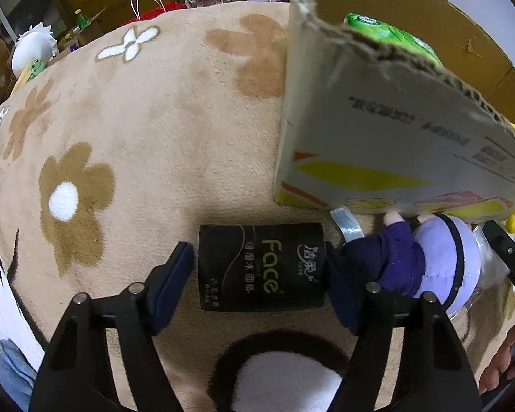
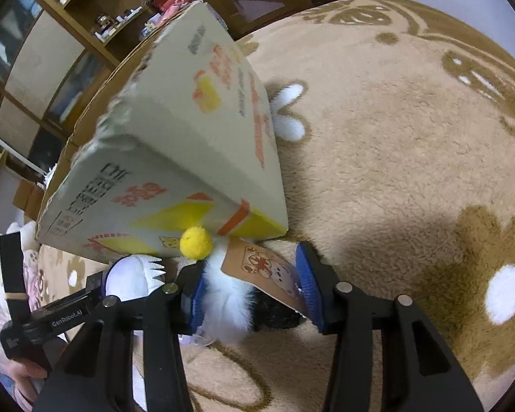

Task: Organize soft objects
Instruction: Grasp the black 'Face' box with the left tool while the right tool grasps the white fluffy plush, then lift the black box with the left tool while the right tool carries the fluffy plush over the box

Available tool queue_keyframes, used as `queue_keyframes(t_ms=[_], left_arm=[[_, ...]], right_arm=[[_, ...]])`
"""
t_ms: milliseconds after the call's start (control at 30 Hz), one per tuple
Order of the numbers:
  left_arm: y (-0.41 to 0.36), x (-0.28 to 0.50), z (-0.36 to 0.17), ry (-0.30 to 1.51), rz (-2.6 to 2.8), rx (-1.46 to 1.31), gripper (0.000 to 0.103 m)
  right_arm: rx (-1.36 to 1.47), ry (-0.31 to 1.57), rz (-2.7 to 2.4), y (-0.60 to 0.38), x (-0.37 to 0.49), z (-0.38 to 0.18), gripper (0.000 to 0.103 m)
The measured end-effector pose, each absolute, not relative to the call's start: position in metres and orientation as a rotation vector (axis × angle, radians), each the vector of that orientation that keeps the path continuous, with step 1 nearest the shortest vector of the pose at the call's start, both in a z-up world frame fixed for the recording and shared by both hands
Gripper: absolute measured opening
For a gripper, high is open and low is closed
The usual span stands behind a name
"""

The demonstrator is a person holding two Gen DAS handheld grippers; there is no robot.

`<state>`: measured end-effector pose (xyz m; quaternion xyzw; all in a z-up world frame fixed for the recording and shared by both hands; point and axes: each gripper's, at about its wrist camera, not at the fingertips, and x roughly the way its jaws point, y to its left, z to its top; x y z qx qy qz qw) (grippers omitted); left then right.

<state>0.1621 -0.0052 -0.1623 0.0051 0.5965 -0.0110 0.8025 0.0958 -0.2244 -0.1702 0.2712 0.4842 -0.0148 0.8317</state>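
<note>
Lower centre, left wrist view: a black tissue pack [image 1: 261, 267] lies flat on the beige flower rug [image 1: 147, 130], between the two pads of the left gripper [image 1: 259, 286].
Left gripper state: jaws spread. The right-hand pad looks to touch the pack's end, while a sliver of rug shows at the left-hand pad, so the pack is bracketed but not yet squeezed.
Pack handling: probably light and compressible, with a slick wrapper (it may dent or slide under a hard pinch). Gripping across its short ends, as the pads now stand, seems the sensible hold.
Lower centre, right wrist view: the right gripper [image 2: 249, 293] has a white furry plush toy [image 2: 228, 304] against its left-hand pad and the toy's brown card tag [image 2: 257, 271] reaching to the other.
Right gripper state: jaws well apart. Whether the fur is actually pinched, I cannot tell.
Plush handling: soft and light, I judge. The body gives a better hold than the tag, which could bend or tear.
Upper right, left wrist view: the cardboard box [image 1: 388, 144], torn at the rim, with a green packet [image 1: 388, 36] inside.
Beside the tissue pack: a purple doll [image 1: 425, 264] lies at the box's foot, touching its lower edge.
Likely destination: the box, as a guess.
</note>
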Motion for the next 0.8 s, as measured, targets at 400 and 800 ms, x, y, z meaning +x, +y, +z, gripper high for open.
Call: queue_keyframes(t_ms=[400, 800], left_arm=[[0.001, 0.151, -0.143, 1.202, -0.026, 0.009, 0.063], [0.005, 0.119, -0.100, 1.047, -0.045, 0.019, 0.063]], right_arm=[[0.470, 0.992, -0.038, -0.212, 0.092, -0.155, 0.027], [0.428, 0.901, -0.053, -0.212, 0.073, -0.122, 0.006]])
